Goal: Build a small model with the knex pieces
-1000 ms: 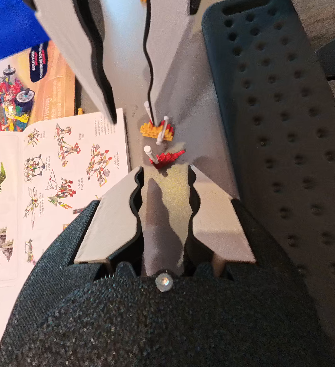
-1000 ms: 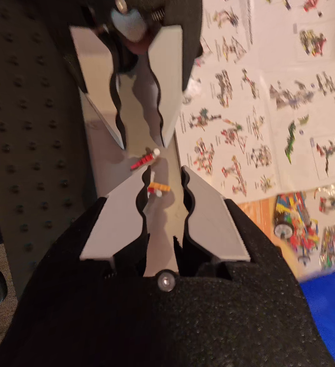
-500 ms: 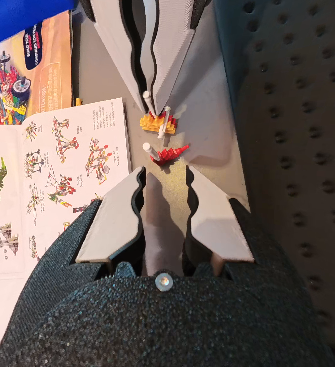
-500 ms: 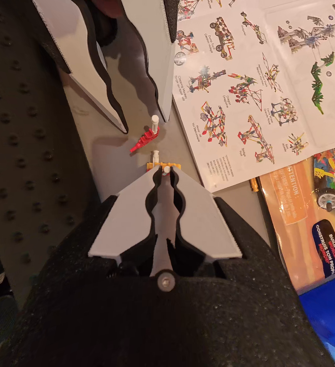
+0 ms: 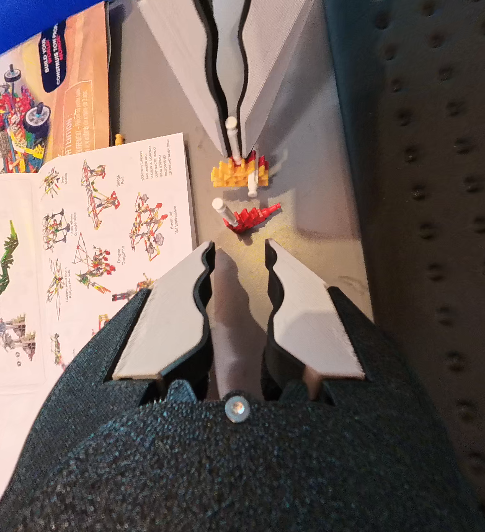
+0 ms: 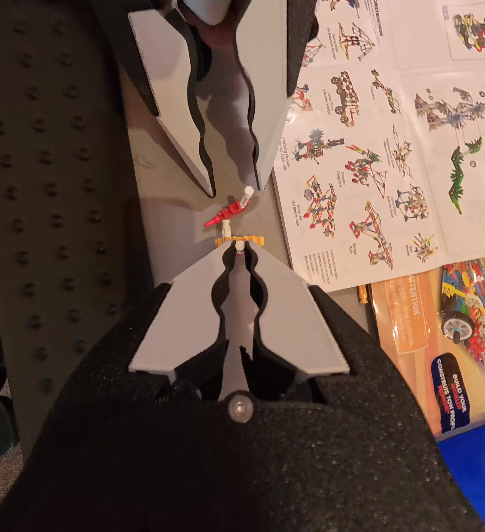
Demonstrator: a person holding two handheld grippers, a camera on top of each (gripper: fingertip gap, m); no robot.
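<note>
Now clamped: right gripper pinching the upright white rod of the yellow-and-red connector cluster on the grey table, where a second ago spread wide above it. Just beyond, red connector piece lying loose, directly ahead of the left gripper, spread and empty, with the instruction sheet alongside.

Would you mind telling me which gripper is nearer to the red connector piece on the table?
Left. The left gripper, jaws open, sits just short of the red connector piece; the right gripper is beyond it, shut on the yellow piece's white rod.
</note>
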